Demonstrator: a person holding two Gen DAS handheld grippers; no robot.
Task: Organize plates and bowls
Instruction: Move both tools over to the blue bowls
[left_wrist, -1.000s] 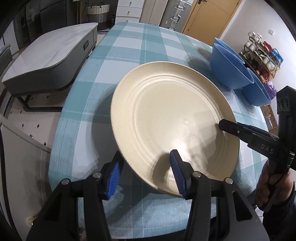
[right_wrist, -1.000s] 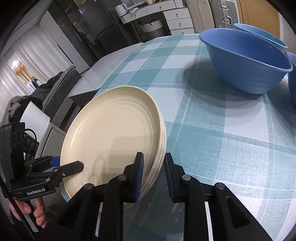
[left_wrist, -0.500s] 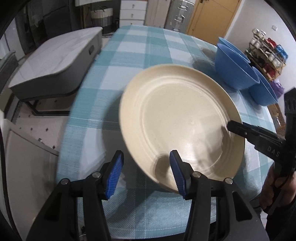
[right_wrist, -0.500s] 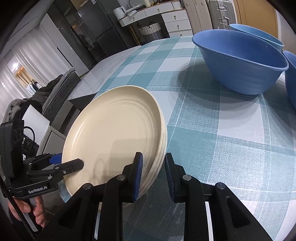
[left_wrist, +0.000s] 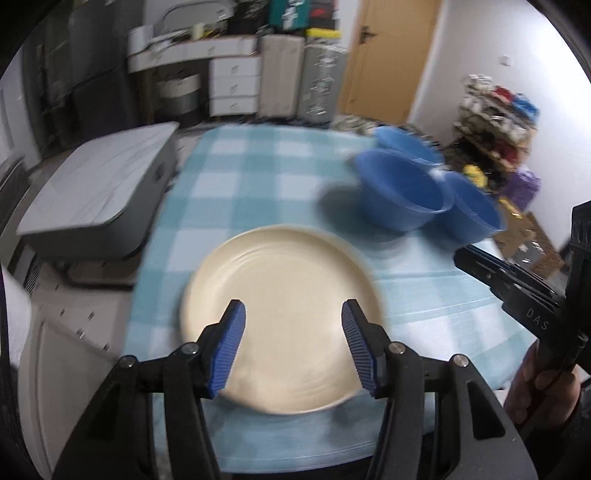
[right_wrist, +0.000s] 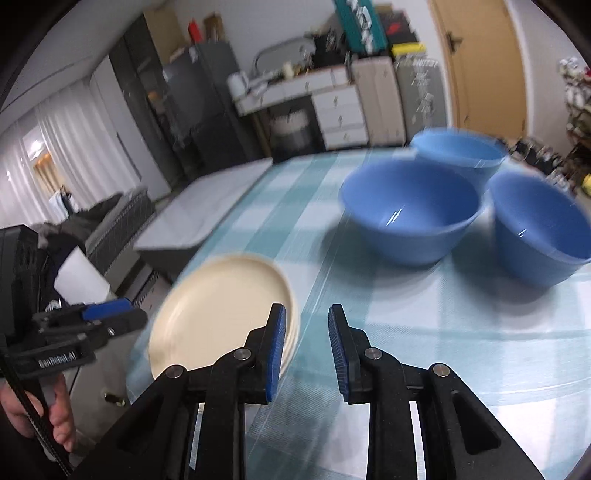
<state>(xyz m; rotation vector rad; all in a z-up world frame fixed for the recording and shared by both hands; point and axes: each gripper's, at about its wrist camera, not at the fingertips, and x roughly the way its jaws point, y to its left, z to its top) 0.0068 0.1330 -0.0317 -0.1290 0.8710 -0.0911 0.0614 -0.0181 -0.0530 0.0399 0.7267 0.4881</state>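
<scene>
A stack of cream plates (left_wrist: 284, 317) lies flat near the front left corner of the checked table; the right wrist view shows the stack (right_wrist: 221, 306) at lower left. My left gripper (left_wrist: 291, 347) hovers above it, its jaws opening, with nothing pressed between the blue pads. My right gripper (right_wrist: 306, 350) hangs just right of the stack's rim, its jaws a little apart with nothing between them. Three blue bowls (right_wrist: 410, 210) (right_wrist: 539, 229) (right_wrist: 458, 151) stand close together at the far right of the table.
A teal and white checked cloth (left_wrist: 240, 177) covers the table. A low grey-topped table (left_wrist: 96, 195) stands off its left side. A cluttered rack (left_wrist: 495, 110) is at the right wall. A person's hand (left_wrist: 535, 395) holds the right gripper (left_wrist: 480, 266).
Both grippers rose and drew back from the plate stack, which stays on the table. The right jaws no longer straddle its rim. The left jaws stand wider.
</scene>
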